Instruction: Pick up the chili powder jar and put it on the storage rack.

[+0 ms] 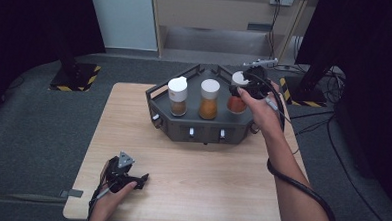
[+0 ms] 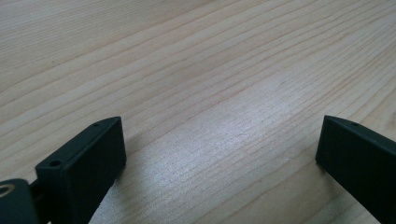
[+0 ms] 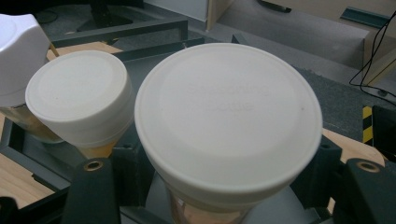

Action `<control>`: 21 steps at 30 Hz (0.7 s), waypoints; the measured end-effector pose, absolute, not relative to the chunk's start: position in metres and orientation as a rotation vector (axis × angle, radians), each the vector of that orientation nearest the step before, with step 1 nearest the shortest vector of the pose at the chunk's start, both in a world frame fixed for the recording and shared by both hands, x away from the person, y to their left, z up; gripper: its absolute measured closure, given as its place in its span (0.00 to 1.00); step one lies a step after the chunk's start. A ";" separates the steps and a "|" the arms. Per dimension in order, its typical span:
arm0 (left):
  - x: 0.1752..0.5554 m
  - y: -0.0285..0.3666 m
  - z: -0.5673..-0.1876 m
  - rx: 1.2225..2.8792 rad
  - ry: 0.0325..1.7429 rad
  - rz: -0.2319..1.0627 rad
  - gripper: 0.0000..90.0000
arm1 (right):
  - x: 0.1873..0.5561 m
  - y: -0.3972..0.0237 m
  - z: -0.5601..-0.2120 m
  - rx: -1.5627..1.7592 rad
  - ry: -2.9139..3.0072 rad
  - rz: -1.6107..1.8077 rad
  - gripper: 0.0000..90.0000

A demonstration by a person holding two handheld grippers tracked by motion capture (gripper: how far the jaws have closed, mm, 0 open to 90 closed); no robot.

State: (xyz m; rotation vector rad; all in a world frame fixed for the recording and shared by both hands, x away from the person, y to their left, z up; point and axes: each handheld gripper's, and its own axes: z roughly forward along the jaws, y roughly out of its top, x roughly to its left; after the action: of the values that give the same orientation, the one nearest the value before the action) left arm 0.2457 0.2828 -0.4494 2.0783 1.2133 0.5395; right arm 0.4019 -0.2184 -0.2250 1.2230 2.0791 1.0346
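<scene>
Jaws on my right gripper are clamped on the rightmost spice jar, one black jaw at each side of the glass just under its round white lid, as the right gripper view shows from close above. That jar, with reddish-orange powder, stands in the right-hand place of the dark rack at the far middle of the table. I count three jars in the rack, all upright in a row: the one I hold, a middle jar of orange powder with a round white lid just beside it, and a left jar of brownish powder with a squarer white cap. Along the rack's front face I can make out two small pale knobs, and one more at each front corner, though they are too small to tell apart further. My right hand reaches in from the lower right with a black cable looped around the forearm. Jaws on my left gripper stand wide apart over bare wood with nothing between them, as the left gripper view shows; that gripper rests low at the near left of the table, well apart from the rack, with its grey three-cornered plate on top. I count two grippers, three jars, one rack.
</scene>
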 end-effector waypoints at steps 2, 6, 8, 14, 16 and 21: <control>0.246 0.283 -0.449 2.078 1.213 0.540 0.00 | 0.402 -0.219 -0.227 1.227 2.079 1.036 0.38; 0.246 0.283 -0.449 2.078 1.213 0.540 0.00 | 0.403 -0.218 -0.229 1.228 2.082 1.036 0.38; 0.246 0.283 -0.449 2.078 1.213 0.540 0.00 | 0.404 -0.218 -0.231 1.232 2.082 1.038 0.38; 0.246 0.283 -0.449 2.078 1.213 0.540 0.00 | 0.404 -0.219 -0.233 1.233 2.082 1.041 0.38; 0.246 0.283 -0.449 2.079 1.213 0.540 0.00 | 0.404 -0.219 -0.234 1.238 2.082 1.043 0.38; 0.246 0.283 -0.449 2.079 1.213 0.540 0.00 | 0.404 -0.219 -0.236 1.239 2.082 1.044 0.38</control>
State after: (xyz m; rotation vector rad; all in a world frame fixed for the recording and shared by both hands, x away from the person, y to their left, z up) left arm 0.2457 0.2828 -0.4494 2.0785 1.2130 0.5396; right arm 0.4038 -0.2189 -0.2364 1.2387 2.0820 1.0445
